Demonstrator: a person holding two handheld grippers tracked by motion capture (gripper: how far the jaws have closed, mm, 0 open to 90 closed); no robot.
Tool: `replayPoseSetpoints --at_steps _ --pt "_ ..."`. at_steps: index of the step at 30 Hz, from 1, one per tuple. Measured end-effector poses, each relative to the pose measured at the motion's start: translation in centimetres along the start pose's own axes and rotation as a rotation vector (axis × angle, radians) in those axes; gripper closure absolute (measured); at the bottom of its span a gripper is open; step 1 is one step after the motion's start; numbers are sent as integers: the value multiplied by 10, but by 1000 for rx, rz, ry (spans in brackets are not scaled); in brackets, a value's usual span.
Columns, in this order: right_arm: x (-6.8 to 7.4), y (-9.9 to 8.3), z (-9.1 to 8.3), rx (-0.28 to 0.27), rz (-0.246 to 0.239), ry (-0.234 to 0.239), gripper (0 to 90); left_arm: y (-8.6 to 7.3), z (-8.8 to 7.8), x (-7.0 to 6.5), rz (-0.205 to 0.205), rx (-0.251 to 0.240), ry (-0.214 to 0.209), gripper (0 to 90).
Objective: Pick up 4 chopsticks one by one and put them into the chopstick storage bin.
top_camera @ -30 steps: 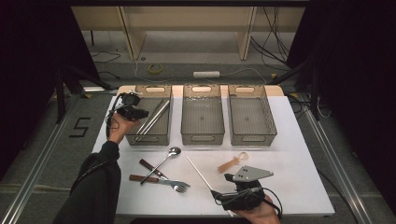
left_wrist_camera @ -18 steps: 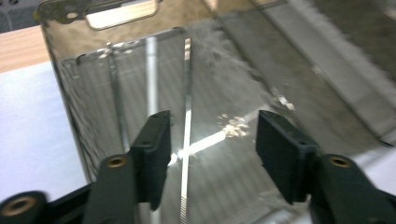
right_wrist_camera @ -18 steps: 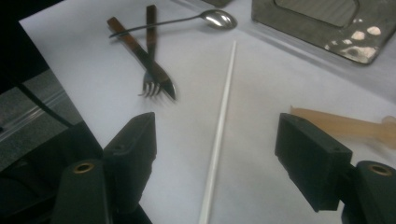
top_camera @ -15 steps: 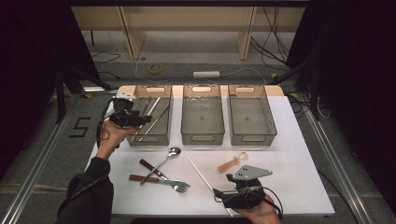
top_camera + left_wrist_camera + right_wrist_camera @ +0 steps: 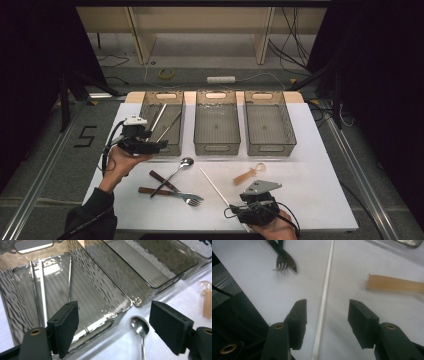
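1. Hand-held gripper on the right [image 5: 325, 325], at the bottom centre of the right gripper view, straddles the white chopstick [image 5: 325, 295]; its jaws have just been closing, but the pads stand clear of the stick, so nothing is gripped.
2. Left hand-held gripper [image 5: 113, 332] stands released and empty, its jaws having just been opening, at the lower left of the high view beside the left bin [image 5: 176, 145].
3. In that bin lie a white chopstick [image 5: 42, 295] and two metal ones [image 5: 69, 277], along its floor.
4. On the white counter [image 5: 310, 165] below the bins rest a metal spoon [image 5: 176, 172], a fork [image 5: 192, 200] and an amber plastic spoon [image 5: 250, 174]; the middle bin [image 5: 216, 147] and right bin [image 5: 266, 147] look empty.
5. Risk: the stick is thin and round, and lies off-centre toward the left pad; one pad meeting it first could roll or flick it away.
6. Risk: pads closing too high above the counter could pass over the stick; pressed too low, they could scrape the surface.
7. Risk: gripped near its end, the chopstick could droop and strike a bin rim.
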State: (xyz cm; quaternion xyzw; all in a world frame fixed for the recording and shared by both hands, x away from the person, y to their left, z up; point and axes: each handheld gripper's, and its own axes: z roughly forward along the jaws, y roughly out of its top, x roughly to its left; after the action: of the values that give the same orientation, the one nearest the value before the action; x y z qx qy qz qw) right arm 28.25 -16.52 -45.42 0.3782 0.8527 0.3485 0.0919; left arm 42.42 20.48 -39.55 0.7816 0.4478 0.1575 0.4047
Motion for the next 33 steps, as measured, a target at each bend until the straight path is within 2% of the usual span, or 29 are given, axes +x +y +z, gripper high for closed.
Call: replayPoseSetpoints --at_steps 2,7,8,11,12,16,25,30,33 --pt "-1 -1 1 17 2 6 531 -5 -1 -6 1 -15 -22 213" --pt "-1 -1 5 59 9 19 566 -12 -2 -16 19 -18 -36 200" --pt "1 -1 7 92 1 24 583 -16 -2 -21 30 -22 -39 199" --pt "2 -1 9 125 -6 25 603 -20 -3 -25 32 -26 -42 197" --pt "3 -1 11 156 -11 31 618 -25 -3 -29 40 -28 -47 196" --pt "5 1 11 185 -47 25 643 -33 -5 -36 46 -45 -53 194" --pt "6 3 14 240 -55 28 685 -50 -10 -43 60 -49 -66 190" --pt "6 5 16 254 -58 26 698 -61 -14 -49 77 -49 -57 188" --pt "6 5 16 256 -57 24 707 -63 -15 -50 74 -48 -57 187"
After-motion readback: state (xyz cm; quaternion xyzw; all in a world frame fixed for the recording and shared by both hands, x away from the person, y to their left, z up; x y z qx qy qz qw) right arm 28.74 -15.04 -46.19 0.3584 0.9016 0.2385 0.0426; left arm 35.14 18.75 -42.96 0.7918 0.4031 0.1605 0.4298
